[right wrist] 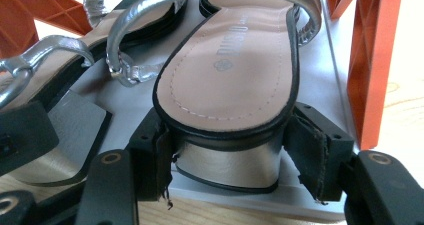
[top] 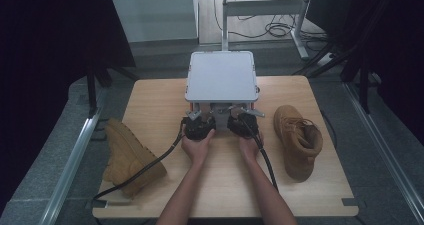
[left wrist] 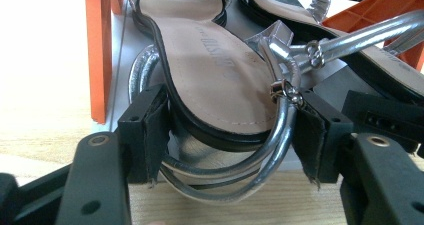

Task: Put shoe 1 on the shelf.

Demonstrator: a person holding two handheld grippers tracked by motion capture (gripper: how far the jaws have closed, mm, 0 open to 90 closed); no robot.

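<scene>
Silver sandals, one heel in each gripper.
Left gripper [left wrist: 227, 135] jaws wide, clamping left sandal [left wrist: 210, 75]; right gripper [right wrist: 227, 160] likewise grips right sandal [right wrist: 235, 80], tan insole, black rim.

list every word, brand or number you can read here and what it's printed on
Printed brand word along the insole of the silver sandal in the left gripper view: capital letters, too blurred to read for sure.
Round logo and a cut-off word, perhaps "DUN...", on the insole of the other silver sandal in the right gripper view: not readable in full.
Tan boots and grey box lid in the high view: no text to be seen.
</scene>
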